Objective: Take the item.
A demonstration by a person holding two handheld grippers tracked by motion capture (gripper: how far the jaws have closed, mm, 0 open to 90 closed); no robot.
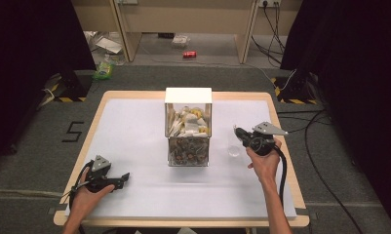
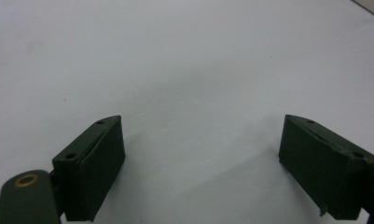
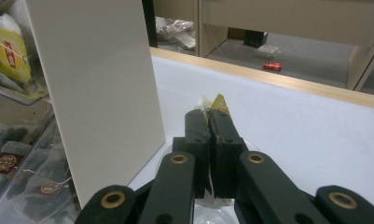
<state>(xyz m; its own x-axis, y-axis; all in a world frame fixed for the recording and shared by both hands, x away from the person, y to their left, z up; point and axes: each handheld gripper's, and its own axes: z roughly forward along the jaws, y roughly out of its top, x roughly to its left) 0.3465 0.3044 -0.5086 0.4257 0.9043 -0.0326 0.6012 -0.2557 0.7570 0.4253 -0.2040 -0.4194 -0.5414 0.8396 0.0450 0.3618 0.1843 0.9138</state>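
My right gripper (image 3: 209,114) is clamped on a yellow tea bag packet (image 3: 214,103), jaws pressed together w/ only the packet's tip poking out past them. In the high view it hangs just above a clear glass (image 1: 234,146) standing on the white mat, right beside the tea bag dispenser box (image 1: 188,127); the glass rim curves directly under the jaws in the right gripper view, so I judge the drop is straight down, no sideways shift needed. Packet's long axis runs along the jaws. Left gripper (image 2: 201,168) sits wide open, nothing in it, low over bare mat at front left, well apart from the glass – right hand is far nearer
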